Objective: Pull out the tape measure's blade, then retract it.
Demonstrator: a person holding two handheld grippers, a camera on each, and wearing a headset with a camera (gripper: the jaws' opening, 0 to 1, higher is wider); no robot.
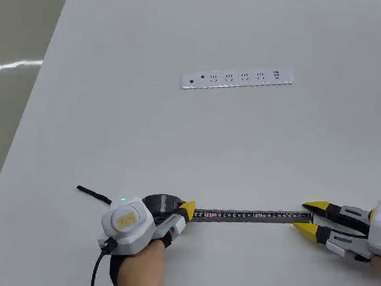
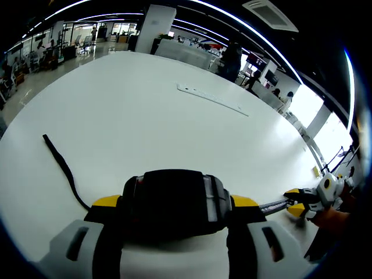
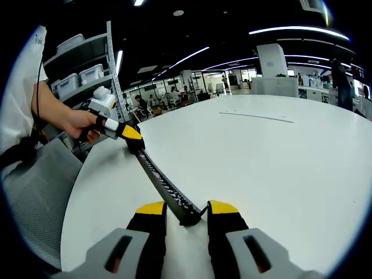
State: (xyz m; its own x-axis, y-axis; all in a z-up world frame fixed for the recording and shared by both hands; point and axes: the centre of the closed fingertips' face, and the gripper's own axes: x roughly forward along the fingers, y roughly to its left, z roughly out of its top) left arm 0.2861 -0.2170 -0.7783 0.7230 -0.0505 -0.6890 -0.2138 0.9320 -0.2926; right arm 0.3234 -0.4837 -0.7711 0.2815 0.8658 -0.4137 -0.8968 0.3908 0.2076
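— What's on the white table (image 1: pixel 177 148) right now?

— Farthest out, a white power strip (image 1: pixel 237 78) lies flat across the middle, well apart from everything else. Down by the person's edge, toward the left side, is the black tape measure (image 1: pixel 162 204).

— Is anything holding it?

— Yes, the left gripper (image 2: pixel 174 203) has its yellow-tipped jaws pressed against both sides of the case, clamped on it. In its own view the case sits squarely between them. A hand (image 1: pixel 141 270) grips that tool from below.

— And the blade?

— The blade (image 1: pixel 251 216) is out, running flat along the tabletop from the case off to the right, markings up, roughly parallel to the near edge.

— Where does it end?

— Right inside the right gripper (image 1: pixel 308 217). Those jaws stand apart, and the blade's end hook sits in the gap between the two yellow tips. It's close to one tip, though I can't tell whether it touches.

— Anything smaller?

— A thin black strap (image 1: pixel 93 193) trails from the case across the surface toward the table's left edge, lying loose.
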